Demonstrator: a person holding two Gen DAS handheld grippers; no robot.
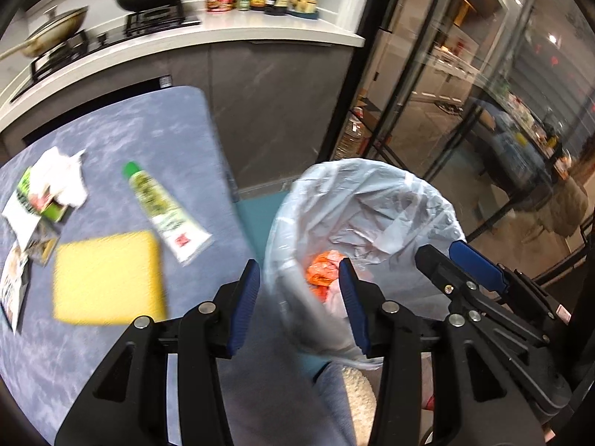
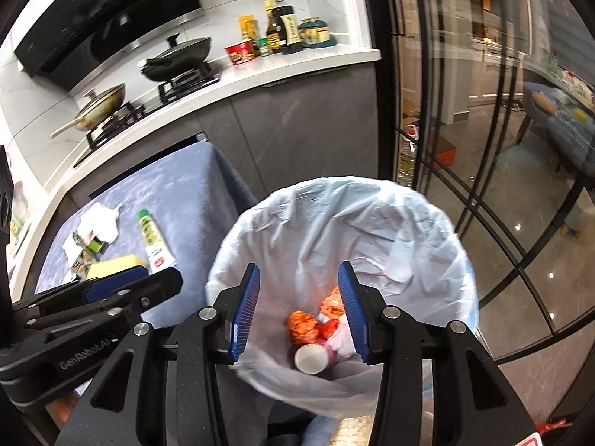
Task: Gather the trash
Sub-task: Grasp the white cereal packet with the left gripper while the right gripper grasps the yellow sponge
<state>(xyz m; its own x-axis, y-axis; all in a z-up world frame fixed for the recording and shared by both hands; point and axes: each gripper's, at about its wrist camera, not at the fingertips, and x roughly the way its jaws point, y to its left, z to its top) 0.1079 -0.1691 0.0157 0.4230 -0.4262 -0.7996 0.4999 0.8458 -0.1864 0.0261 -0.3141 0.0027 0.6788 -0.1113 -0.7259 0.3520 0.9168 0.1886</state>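
Left of the tool lie one tube, one yellow sponge, one crumpled tissue and a few flat packets, ahead stands one lined bin holding one cup and some orange wrappers, beyond are two pans.

My right hand-held gripper hangs over the bin, jaws apart, nothing between them. The bin mouth is wide and unblocked from above; orange wrappers and a cup lie low inside. The liner sags inward at the near rim.

My left hand-held gripper sits at the gap between worktop and bin, the right one just beside it, so it is tight there.

On the worktop: sponge, tube, tissue and packets lie well apart, with bare cloth between them. A glass door closes off the far right.
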